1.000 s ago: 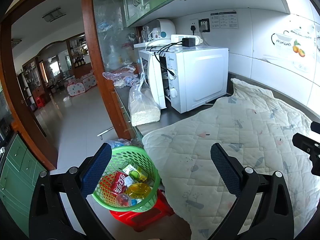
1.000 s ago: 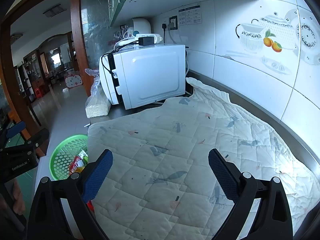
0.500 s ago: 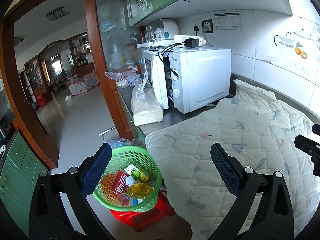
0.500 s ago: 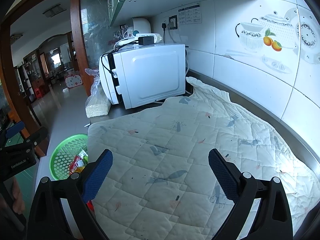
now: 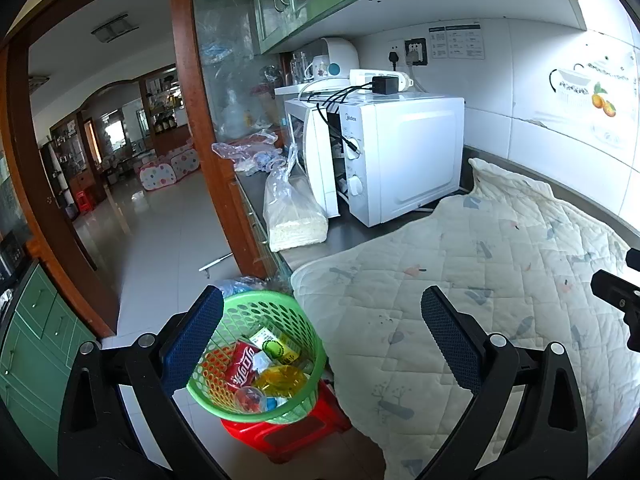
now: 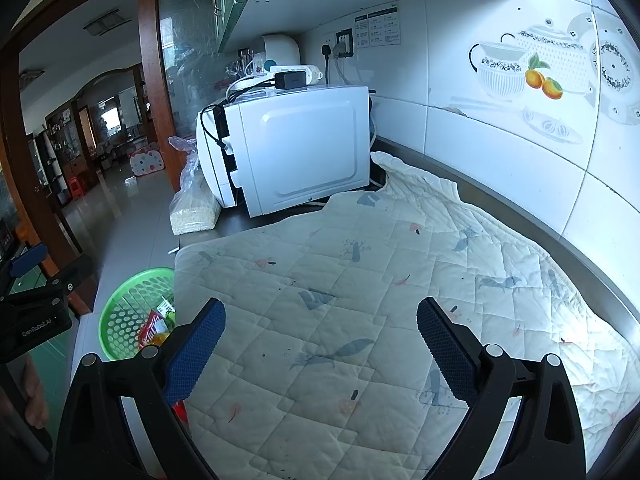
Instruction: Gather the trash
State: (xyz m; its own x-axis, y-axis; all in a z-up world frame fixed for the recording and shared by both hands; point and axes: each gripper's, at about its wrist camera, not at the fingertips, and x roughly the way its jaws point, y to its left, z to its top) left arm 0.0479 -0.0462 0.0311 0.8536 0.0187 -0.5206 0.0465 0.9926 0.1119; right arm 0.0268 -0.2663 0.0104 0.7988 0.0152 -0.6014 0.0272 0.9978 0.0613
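A kitchen counter of dark, smooth stone is seen along a wall of glossy white tiles, most of it covered by a pale quilted cloth stitched in diamonds and printed with small fish and twigs. At the upper centre of both views a boxy white microwave is set on the counter, with a black adapter and cables lying on its top; a clear plastic bag of white grains is leaned beside its door. At the lower left of the left wrist view a round green plastic basket with a perforated wall is perched on a red plastic stool on the tiled floor, just beside the counter's edge. The trash is held inside it: a red wrapper, a yellow-green carton and a yellowish clear bottle, all piled together. The left gripper is held spread wide and empty above the basket and the cloth's edge, its blue ribbed pads on black arms; part of the basket is hidden by the left pad. The right gripper is likewise spread wide with nothing between its pads, over the bare quilted cloth. In the right wrist view the basket is half hidden behind the cloth's hanging edge.
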